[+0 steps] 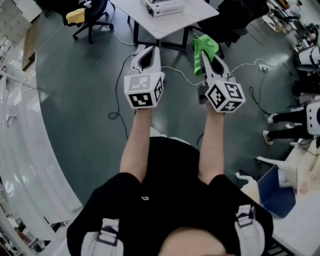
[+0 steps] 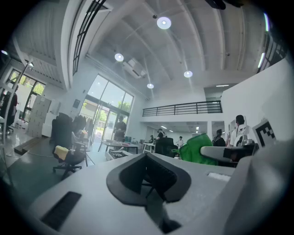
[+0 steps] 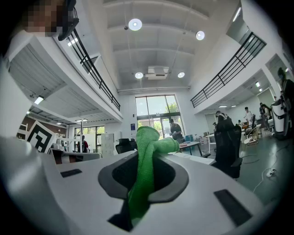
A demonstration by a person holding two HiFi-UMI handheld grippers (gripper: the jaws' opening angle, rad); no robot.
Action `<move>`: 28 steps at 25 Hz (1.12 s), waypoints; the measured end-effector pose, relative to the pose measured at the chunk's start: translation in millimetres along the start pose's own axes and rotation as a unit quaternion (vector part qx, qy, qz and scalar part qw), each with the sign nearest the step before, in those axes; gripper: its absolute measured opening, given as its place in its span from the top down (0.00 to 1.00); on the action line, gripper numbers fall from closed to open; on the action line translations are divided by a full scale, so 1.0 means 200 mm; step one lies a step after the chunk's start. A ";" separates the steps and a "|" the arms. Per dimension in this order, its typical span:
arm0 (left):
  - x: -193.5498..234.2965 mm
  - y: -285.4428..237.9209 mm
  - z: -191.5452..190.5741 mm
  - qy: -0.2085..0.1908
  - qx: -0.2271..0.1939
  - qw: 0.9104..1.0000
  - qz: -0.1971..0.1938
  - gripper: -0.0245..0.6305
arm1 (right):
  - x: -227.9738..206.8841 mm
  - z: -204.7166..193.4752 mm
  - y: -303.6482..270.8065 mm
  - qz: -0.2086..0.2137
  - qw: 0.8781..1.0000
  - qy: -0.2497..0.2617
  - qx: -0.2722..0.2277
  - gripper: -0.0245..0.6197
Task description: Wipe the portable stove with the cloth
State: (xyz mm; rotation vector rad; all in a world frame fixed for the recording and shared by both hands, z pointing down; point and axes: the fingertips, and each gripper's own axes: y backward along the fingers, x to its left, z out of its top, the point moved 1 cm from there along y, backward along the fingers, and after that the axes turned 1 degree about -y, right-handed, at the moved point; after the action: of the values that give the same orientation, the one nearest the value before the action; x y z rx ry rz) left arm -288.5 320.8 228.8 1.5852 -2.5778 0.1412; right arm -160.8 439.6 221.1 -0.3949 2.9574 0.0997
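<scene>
The grey floor (image 1: 75,110) fills most of the head view. A white worktop (image 1: 200,15) stands at 12 o'clock. A flat white box (image 1: 164,7) sits on it, and it looks like the portable stove. A black office chair (image 1: 92,17) stands at 11 o'clock, well apart from the worktop. The person's two bare arms reach out over the floor, both pointing toward 12 o'clock. The left hand-held gripper (image 1: 148,51) is at about 11 o'clock from the middle of the view. Its jaws are pressed together with nothing between them. The right hand-held gripper (image 1: 209,59) is just beside it, at about 1 o'clock. Its jaws are closed tight on the green cloth (image 1: 205,46). The cloth sticks out past the jaw tips in a soft bunch. It is up in the air, near the worktop's edge but not touching the white box. A thin white cable (image 1: 175,70) lies on the floor under the two hand-held grippers.
</scene>
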 end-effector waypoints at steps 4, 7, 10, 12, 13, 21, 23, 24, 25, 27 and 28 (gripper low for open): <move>-0.05 -0.03 0.02 -0.007 0.001 1.000 -0.005 0.96 | -0.04 0.02 -0.01 -0.001 1.000 0.011 0.006 0.90; -0.05 -0.06 0.00 -0.006 0.002 1.000 -0.006 0.96 | -0.07 -0.01 -0.04 -0.011 1.000 0.012 0.012 0.90; -0.02 -0.08 -0.04 -0.005 0.014 1.000 -0.002 0.96 | -0.11 -0.08 -0.07 -0.024 0.999 0.010 0.027 0.90; -0.01 -0.09 -0.06 -0.006 0.018 1.000 0.000 0.96 | -0.16 -0.12 -0.07 -0.029 0.999 0.002 0.034 0.90; 0.00 -0.10 -0.07 -0.005 0.019 1.000 0.000 0.96 | -0.18 -0.13 -0.07 -0.032 0.999 -0.002 0.037 0.90; -0.01 -0.16 -0.09 0.010 0.012 1.000 -0.006 0.96 | -0.25 -0.12 -0.12 -0.028 0.999 -0.005 0.040 0.90; 0.01 -0.17 -0.10 0.015 0.013 1.000 -0.002 0.96 | -0.25 -0.12 -0.15 -0.022 0.999 -0.005 0.043 0.90; 0.03 -0.17 -0.09 0.017 0.013 1.000 0.001 0.96 | -0.25 -0.12 -0.16 -0.018 0.999 -0.005 0.045 0.90; 0.05 -0.18 -0.08 0.021 0.012 1.000 0.004 0.96 | -0.24 -0.11 -0.18 -0.014 0.999 -0.006 0.046 0.90; 0.10 -0.19 -0.05 0.029 0.006 0.999 0.014 0.96 | -0.20 -0.09 -0.23 0.002 0.999 -0.005 0.049 0.90; 0.13 -0.20 -0.03 0.033 0.003 0.999 0.019 0.96 | -0.18 -0.09 -0.26 0.011 0.999 -0.002 0.050 0.90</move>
State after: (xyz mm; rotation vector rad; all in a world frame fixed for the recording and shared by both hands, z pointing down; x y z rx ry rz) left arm -263.6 281.5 240.1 1.5071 -2.5605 0.2005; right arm -115.1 397.1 242.5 -0.3489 2.9473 -0.0444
